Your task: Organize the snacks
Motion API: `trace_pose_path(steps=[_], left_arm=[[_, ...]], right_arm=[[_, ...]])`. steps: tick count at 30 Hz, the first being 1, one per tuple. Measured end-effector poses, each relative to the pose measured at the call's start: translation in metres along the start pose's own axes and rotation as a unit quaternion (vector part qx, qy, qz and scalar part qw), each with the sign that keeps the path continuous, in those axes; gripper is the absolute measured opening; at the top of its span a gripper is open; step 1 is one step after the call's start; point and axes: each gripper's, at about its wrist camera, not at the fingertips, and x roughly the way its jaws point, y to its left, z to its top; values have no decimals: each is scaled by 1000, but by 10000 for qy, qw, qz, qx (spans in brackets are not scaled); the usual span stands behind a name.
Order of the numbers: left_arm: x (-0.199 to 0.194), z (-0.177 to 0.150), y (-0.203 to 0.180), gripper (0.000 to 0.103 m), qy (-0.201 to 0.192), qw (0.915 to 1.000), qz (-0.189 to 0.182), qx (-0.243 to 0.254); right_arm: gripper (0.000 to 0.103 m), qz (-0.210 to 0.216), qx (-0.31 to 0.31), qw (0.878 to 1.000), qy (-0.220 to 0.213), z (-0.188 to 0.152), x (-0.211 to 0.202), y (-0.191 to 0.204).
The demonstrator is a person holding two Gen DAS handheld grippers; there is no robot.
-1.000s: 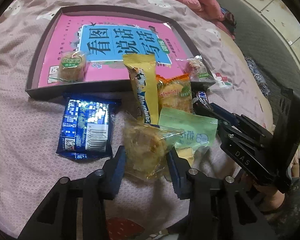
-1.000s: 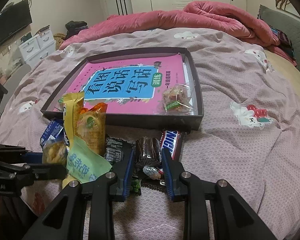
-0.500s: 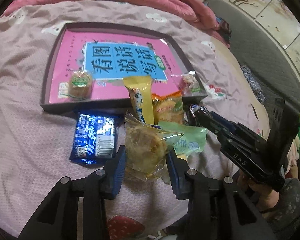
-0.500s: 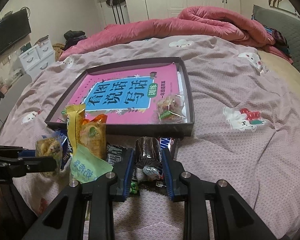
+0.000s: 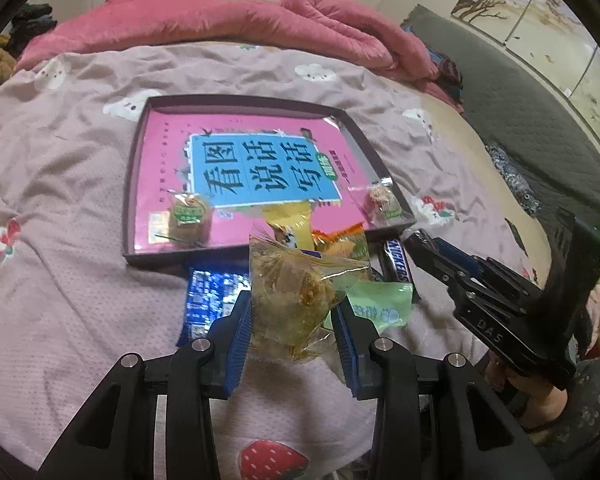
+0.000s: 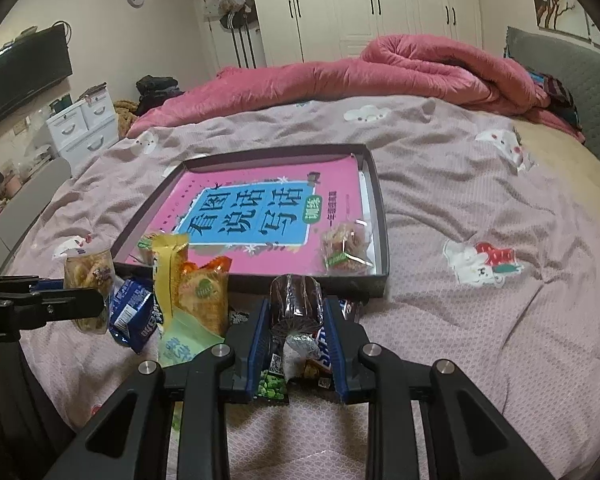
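Note:
My left gripper (image 5: pixel 292 308) is shut on a clear-wrapped yellow pastry (image 5: pixel 292 292) and holds it above the bedspread. In the right wrist view that pastry (image 6: pixel 88 276) hangs at the far left. My right gripper (image 6: pixel 298 308) is shut on a dark chocolate roll (image 6: pixel 296 300) in clear wrap, just in front of the tray. The dark tray (image 5: pixel 134 184) holds a pink book, a round pastry (image 5: pixel 188 216) and a candy packet (image 5: pixel 382 204). Loose on the bed lie a blue packet (image 5: pixel 208 296), a yellow packet (image 5: pixel 290 226), an orange packet (image 5: pixel 344 244), a green packet (image 5: pixel 380 304) and a Snickers bar (image 5: pixel 396 266).
A rolled pink duvet (image 6: pixel 420 68) lies across the far side of the bed. A grey headboard (image 6: pixel 560 64) runs along the right. A small green pea packet (image 6: pixel 272 380) lies under my right gripper. Bare bedspread (image 6: pixel 480 320) stretches right of the tray.
Both grippers have risen and tipped upward, lifting the yellow pastry and the chocolate roll off the bed. The loose snacks and the tray have stayed put.

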Motion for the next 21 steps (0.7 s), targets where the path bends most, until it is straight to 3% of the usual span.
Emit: trace_pose_path(steps=[21], left_arm=[[-30,14,45,40,-757,9953,363,-473]], right_arm=[[28,-37,-89,9994,-322,13,-13,8]])
